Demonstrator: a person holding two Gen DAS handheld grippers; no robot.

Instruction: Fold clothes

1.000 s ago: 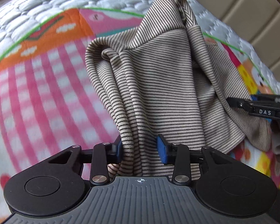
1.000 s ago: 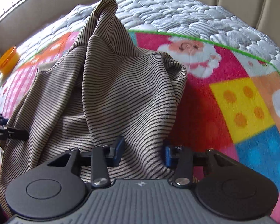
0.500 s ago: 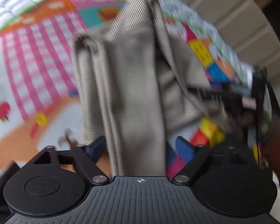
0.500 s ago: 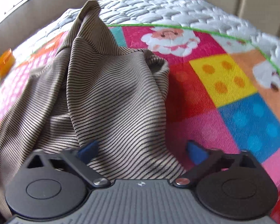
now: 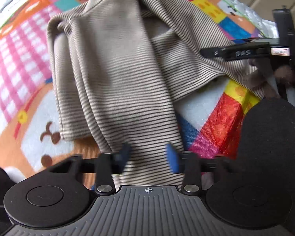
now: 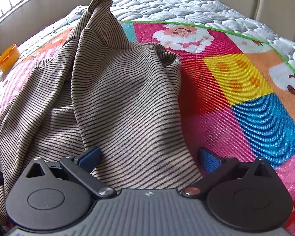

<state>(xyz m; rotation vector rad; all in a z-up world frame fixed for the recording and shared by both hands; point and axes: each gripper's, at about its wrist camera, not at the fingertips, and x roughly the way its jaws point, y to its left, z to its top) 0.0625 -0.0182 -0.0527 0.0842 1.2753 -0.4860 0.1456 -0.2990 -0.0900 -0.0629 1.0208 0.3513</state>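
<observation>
One striped garment (image 6: 116, 98) lies in a heap, beige with thin dark stripes. One colourful play mat (image 6: 236, 78) is spread under it, printed with two Santa-like figures, one near the top (image 6: 182, 36) and one partly cut off at the right edge (image 6: 289, 78). One quilted grey mattress (image 6: 186, 7) lies below the mat. One orange round container (image 6: 7, 58) sits on it. Two claws show, left (image 5: 147, 155) and right (image 6: 148, 157).

We saw the left gripper (image 5: 147, 155) with its blue pads (image 5: 172, 158) just closing in on a fold of the striped garment (image 5: 118, 74), the cloth between them. The garment lay rumpled on a colourful play mat (image 5: 19, 63). The right gripper (image 5: 236, 53) reached in over the garment's right edge.
</observation>
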